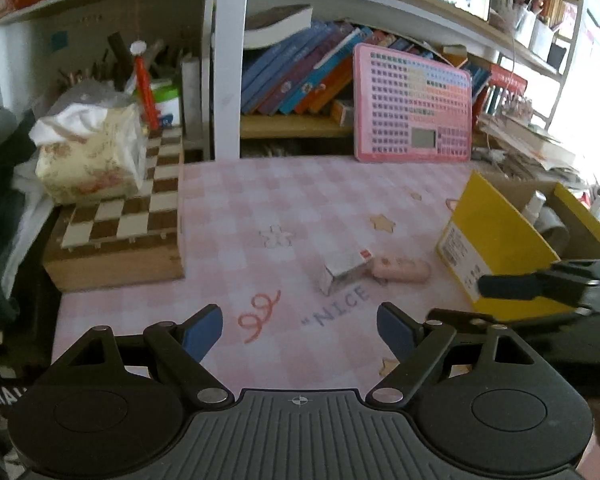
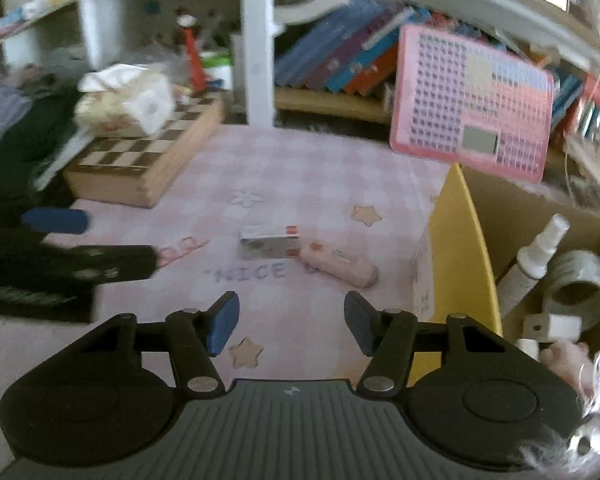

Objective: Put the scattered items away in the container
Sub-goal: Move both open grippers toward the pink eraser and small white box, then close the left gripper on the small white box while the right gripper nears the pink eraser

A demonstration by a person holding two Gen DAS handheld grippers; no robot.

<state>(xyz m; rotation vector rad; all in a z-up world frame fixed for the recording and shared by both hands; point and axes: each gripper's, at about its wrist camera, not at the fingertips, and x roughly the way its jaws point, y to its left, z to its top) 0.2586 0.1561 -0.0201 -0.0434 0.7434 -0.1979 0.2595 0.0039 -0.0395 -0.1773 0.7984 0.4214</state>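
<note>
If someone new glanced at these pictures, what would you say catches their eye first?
Probably the pink button board propped against the books at the back of the desk, then the yellow box on the right, already holding a spray bottle and a tape roll. On the pink checked mat between them, a small white carton and a pink case lie touching, not yet tidied away.

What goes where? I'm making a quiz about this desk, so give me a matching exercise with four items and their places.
Items:
1. white spray bottle
2. tissue pack
3. pink eraser case
4. pink tablet toy

Places:
A. on the chessboard box
B. leaning against the books
C. inside the yellow cardboard box
D. lying on the pink checked mat

Pairs: 1-C, 2-A, 3-D, 4-B
</note>
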